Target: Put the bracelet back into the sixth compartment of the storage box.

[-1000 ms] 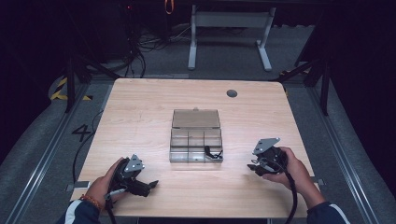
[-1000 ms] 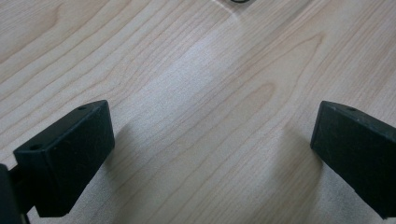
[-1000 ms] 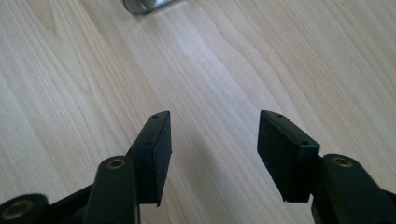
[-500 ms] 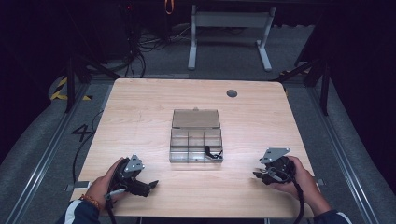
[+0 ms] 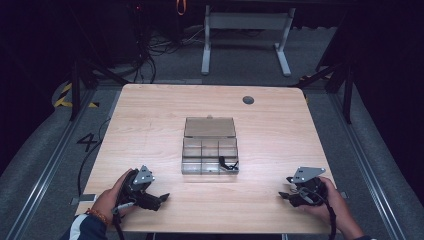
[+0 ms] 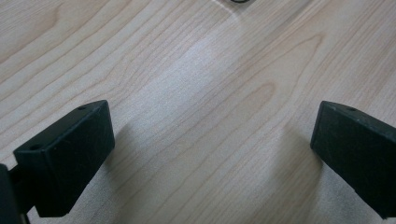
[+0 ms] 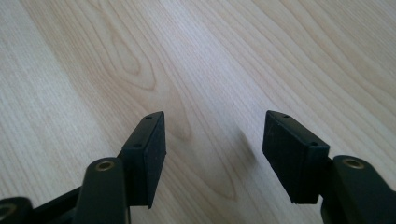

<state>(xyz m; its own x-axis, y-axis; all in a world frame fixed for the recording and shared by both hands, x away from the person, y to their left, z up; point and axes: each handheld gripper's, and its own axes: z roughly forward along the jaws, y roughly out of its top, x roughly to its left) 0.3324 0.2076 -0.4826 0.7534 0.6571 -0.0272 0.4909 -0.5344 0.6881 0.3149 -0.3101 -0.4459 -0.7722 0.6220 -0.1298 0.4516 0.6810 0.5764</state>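
Left gripper (image 5: 162, 198) and right gripper (image 5: 284, 194): black bodies, each topped by a grey three-cornered plate (image 5: 308, 174); blocky black jaws with small screw holes; brass-coloured pivot screws (image 7: 105, 164); trailing black cable (image 5: 330, 220). Dark sleeve (image 5: 85, 227) with white stripe; orange wristband (image 5: 97, 215).

Dark room; grey carpet floor (image 5: 45, 165); white desk frame (image 5: 245, 30) behind; cables (image 5: 155, 45).

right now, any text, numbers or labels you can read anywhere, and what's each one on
"4": painted on the grey floor left of the table.
Nothing readable on the clear compartment box, either tool, or the table top.
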